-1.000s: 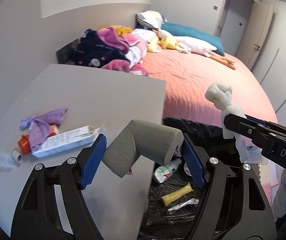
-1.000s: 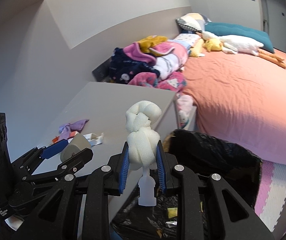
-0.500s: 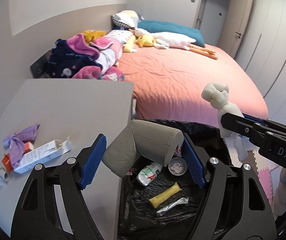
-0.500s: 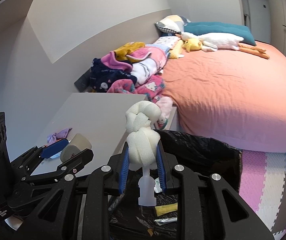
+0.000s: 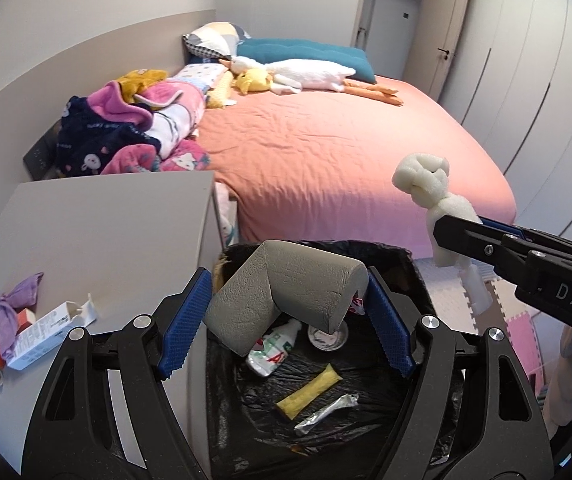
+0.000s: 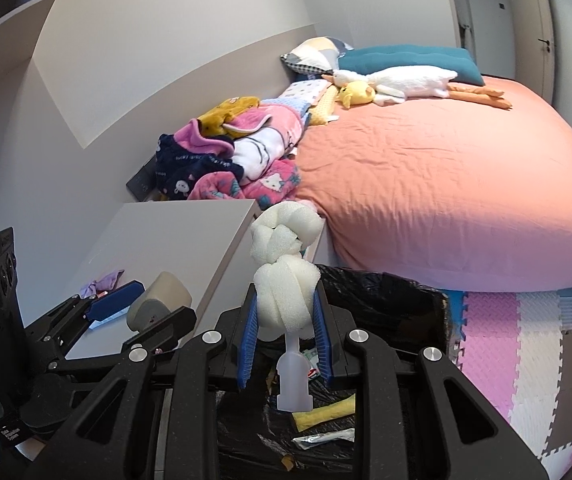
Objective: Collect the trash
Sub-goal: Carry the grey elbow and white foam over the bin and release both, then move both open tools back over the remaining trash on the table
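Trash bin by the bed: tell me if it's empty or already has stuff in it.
Not empty. The black-lined trash bin holds a crumpled white bottle, a yellow packet, a foil wrapper and a small round tin.

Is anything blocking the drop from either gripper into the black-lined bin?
Nothing visible. The grey foam corner piece in the opening left gripper and the white foam knot in the right gripper both hang over the open bin.
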The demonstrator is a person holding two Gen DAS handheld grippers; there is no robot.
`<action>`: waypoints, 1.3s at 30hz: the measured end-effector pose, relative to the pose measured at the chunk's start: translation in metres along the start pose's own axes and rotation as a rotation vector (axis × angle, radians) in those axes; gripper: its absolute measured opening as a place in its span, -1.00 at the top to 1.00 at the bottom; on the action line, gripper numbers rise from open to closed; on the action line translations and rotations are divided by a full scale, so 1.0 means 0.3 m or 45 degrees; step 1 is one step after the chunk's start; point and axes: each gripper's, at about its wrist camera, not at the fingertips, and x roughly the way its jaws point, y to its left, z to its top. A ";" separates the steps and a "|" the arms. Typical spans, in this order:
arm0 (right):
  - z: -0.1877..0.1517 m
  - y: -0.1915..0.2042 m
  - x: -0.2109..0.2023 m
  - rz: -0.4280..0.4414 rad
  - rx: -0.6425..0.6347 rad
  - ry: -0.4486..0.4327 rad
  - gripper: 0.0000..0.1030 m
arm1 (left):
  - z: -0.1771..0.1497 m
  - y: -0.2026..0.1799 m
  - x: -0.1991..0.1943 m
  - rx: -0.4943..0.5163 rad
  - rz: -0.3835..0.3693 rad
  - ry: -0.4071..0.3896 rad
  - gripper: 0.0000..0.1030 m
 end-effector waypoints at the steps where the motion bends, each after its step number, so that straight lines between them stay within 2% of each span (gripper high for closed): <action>1: 0.002 -0.008 -0.007 0.000 0.014 -0.009 0.36 | 0.002 -0.003 0.003 -0.002 -0.013 0.010 -0.65; 2: 0.003 -0.015 -0.016 -0.007 0.026 -0.019 0.15 | 0.004 -0.002 0.008 -0.009 -0.026 0.018 -0.89; 5: 0.007 -0.029 -0.055 -0.094 0.031 -0.085 -0.46 | 0.003 -0.008 0.014 -0.013 -0.029 0.025 -0.89; 6: 0.008 -0.031 -0.065 -0.124 0.036 -0.108 -0.55 | 0.003 -0.011 0.020 -0.009 -0.016 0.032 -0.89; 18: 0.020 -0.014 -0.028 -0.081 0.006 -0.086 -0.58 | -0.009 0.023 0.010 -0.038 0.026 0.027 -0.89; 32: 0.012 0.107 0.044 0.016 -0.107 -0.027 -0.58 | -0.052 0.139 -0.040 -0.138 0.115 0.016 -0.89; 39: 0.006 0.207 0.095 0.086 -0.194 0.016 -0.58 | -0.090 0.212 -0.081 -0.212 0.181 0.011 -0.89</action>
